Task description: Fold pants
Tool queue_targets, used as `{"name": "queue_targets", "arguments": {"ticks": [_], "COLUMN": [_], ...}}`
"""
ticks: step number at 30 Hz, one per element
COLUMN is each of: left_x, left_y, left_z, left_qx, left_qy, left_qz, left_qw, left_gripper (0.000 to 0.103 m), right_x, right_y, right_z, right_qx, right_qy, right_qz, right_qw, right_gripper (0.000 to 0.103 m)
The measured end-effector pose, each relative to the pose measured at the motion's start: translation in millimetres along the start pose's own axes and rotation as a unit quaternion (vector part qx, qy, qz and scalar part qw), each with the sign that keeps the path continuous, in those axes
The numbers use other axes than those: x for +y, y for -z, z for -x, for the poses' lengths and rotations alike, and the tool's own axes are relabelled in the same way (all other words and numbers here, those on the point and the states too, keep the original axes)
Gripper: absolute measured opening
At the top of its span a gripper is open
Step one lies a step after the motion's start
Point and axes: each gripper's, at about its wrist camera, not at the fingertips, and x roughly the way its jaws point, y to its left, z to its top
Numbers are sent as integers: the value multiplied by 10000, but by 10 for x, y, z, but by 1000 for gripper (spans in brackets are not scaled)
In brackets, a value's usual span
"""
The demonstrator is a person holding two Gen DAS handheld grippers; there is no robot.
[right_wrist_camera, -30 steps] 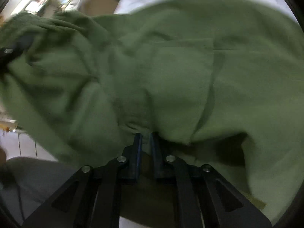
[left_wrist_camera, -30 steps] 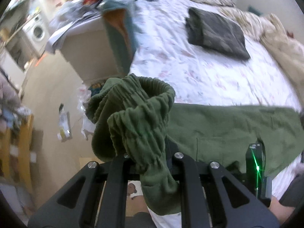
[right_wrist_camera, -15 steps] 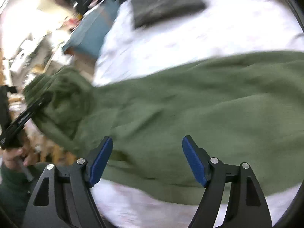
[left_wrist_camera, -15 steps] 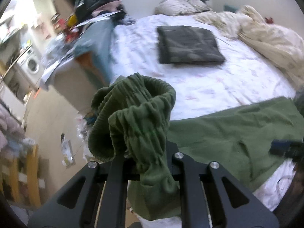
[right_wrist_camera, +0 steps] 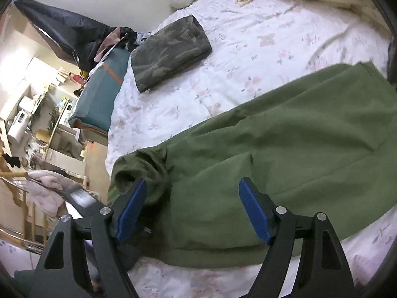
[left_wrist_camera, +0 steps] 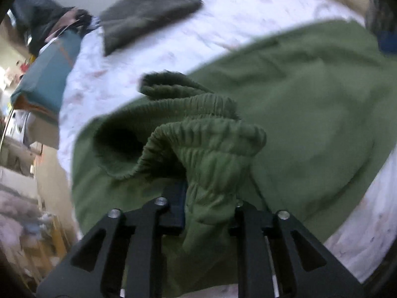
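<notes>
Floral bedsheet [right_wrist_camera: 248,57] carries green pants [right_wrist_camera: 285,144]; left tool [left_wrist_camera: 209,198] pinches their waistband [left_wrist_camera: 211,134], right tool [right_wrist_camera: 192,208] spread.

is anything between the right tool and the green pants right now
Nothing visible. The right tool hangs open directly over the green pants on the bed. The folded dark garment lies well beyond, off to the side.

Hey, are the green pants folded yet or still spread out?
Mostly spread. The green pants lie long across the bed; only the waistband, clamped in the left gripper, is bunched up. The right gripper is open.
</notes>
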Motion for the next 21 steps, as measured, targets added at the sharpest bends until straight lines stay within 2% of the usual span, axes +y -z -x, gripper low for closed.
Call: {"name": "queue_targets", "arguments": {"ticks": [2, 3, 5, 7, 8, 9, 10, 11, 12, 14, 15, 17, 19, 21], "left_x": [-28, -1, 101, 203, 327, 440, 538, 738, 861, 1286, 1517, 1830, 1913, 1832], "left_y": [55, 79, 116, 165, 209, 245, 273, 335, 371, 469, 527, 645, 751, 811], "left_z": [-39, -21, 59, 201, 380, 535, 658, 849, 915, 962, 879, 604, 287, 57], "left_qx": [34, 21, 39, 165, 139, 37, -96, -432, -596, -852, -814, -268, 289, 715], "left_qy": [66, 228, 807, 1593, 2128, 2334, 2385, 2268, 2107, 1398, 924, 224, 243, 267], "left_qz": [-81, -42, 186, 457, 622, 679, 709, 811, 902, 1357, 1691, 2356, 2564, 2382], "left_qw": [9999, 9997, 9966, 9860, 9750, 9700, 9685, 9696, 9716, 9771, 9779, 9712, 9658, 9682], "left_gripper": [33, 38, 73, 80, 80, 80, 81, 86, 89, 94, 94, 93, 93, 93], "right_x": [-33, -41, -27, 4, 21, 37, 62, 72, 96, 181, 210, 275, 296, 306], "right_y": [13, 17, 17, 19, 23, 31, 44, 51, 68, 134, 165, 285, 388, 456], "right_z": [56, 54, 24, -15, -47, -63, -110, -149, -204, -370, -434, -686, -923, -1123], "right_qx": [10, 28, 65, 104, 132, 148, 189, 228, 296, 527, 629, 1037, 1291, 1470], "right_qy": [-38, -46, -14, 18, 33, 50, 79, 88, 90, 26, -23, -255, -246, -178], "right_qz": [-28, -38, -13, 37, 59, 71, 95, 117, 157, 246, 261, 167, 60, 34], "right_qw": [10000, 10000, 10000, 9999, 9999, 9999, 9997, 9996, 9994, 9983, 9977, 9941, 9913, 9890], "right_gripper": [79, 79, 79, 79, 79, 79, 79, 79, 79, 79, 79, 79, 79, 79]}}
